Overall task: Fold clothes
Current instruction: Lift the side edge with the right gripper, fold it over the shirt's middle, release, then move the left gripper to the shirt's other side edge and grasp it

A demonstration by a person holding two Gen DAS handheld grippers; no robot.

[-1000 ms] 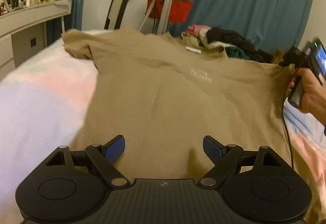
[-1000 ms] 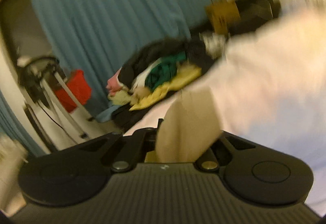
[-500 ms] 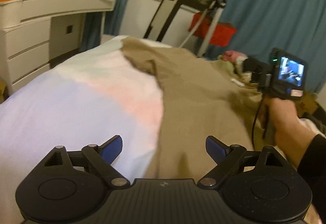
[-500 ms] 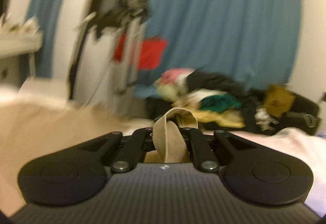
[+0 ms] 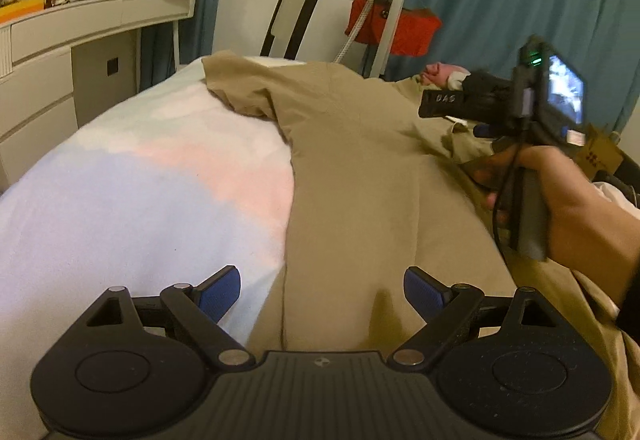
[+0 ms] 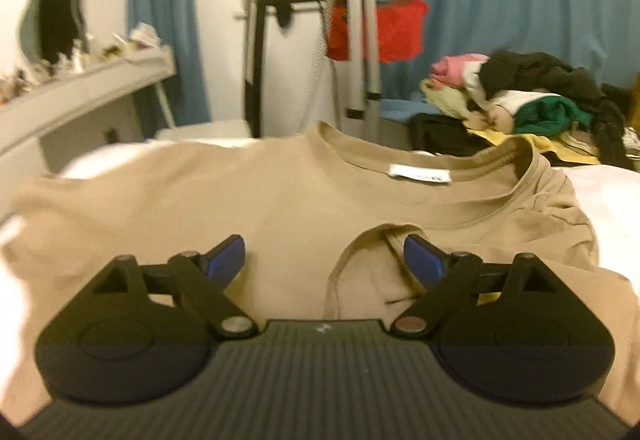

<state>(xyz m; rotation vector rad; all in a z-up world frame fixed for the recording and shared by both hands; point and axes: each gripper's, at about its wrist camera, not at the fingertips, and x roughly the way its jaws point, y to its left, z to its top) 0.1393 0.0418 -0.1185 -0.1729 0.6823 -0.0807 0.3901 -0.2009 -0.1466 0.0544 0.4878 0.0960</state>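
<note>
A tan T-shirt [image 5: 360, 168] lies spread on the bed, its collar [image 6: 424, 160] and white label [image 6: 420, 173] at the far end. My right gripper [image 6: 324, 260] hovers over the chest below the collar. Its jaws are opening, and the folded-in sleeve [image 6: 368, 280] lies loose between them near the right pad, not pressed. In the left wrist view a person's hand [image 5: 568, 208] holds that gripper's handle over the shirt's right side. My left gripper [image 5: 322, 294] is open with nothing between its blue pads, low over the shirt's left edge near the hem.
The pale bed sheet [image 5: 140, 200] is bare left of the shirt. A white dresser [image 5: 60, 60] with clutter stands at the left. Behind the bed are a tripod [image 6: 360, 40], a red cloth [image 6: 380, 28], blue curtains and a pile of clothes [image 6: 540, 100].
My right gripper carried the tan sleeve leftward over the shirt, then its jaws opened and let it go. My left gripper shifted toward the shirt's left edge and stayed open.
</note>
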